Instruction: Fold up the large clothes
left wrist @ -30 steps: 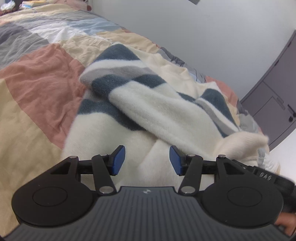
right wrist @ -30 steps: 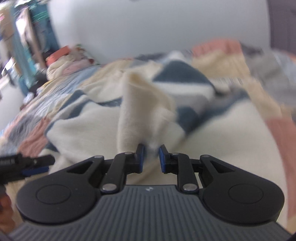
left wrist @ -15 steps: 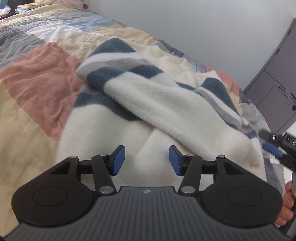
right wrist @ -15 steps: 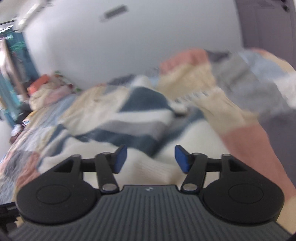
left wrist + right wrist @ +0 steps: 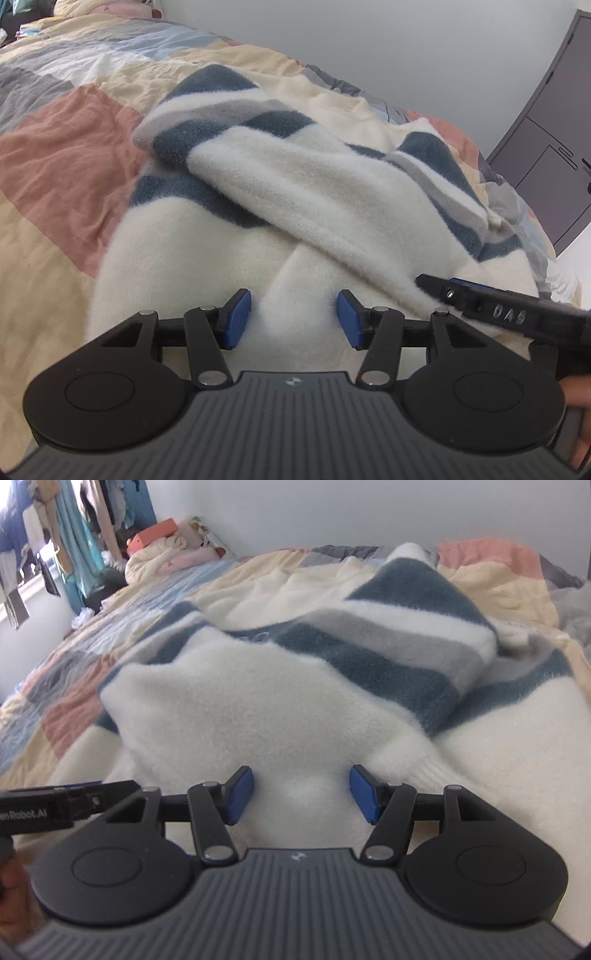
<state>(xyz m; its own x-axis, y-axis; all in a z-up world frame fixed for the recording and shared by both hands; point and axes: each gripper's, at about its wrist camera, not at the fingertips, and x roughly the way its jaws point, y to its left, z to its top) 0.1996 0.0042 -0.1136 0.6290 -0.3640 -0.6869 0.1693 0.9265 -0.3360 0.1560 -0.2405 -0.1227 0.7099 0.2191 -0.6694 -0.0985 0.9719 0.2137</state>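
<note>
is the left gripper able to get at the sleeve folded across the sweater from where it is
Probably yes. The left gripper is open over the cream sweater, and the folded sleeve lies just ahead with nothing between; the right gripper sits off to the side.

patchwork quilt (image 5: 55, 177) | grey wardrobe (image 5: 546, 147) | hanging clothes (image 5: 66, 524) | orange box (image 5: 153, 533)

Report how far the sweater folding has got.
Done: both striped sleeves lie crossed over the sweater on the patchwork quilt. In hand: nothing; the left gripper and right gripper are open above the cream body, the right having just opened. Left: folding the body.
</note>
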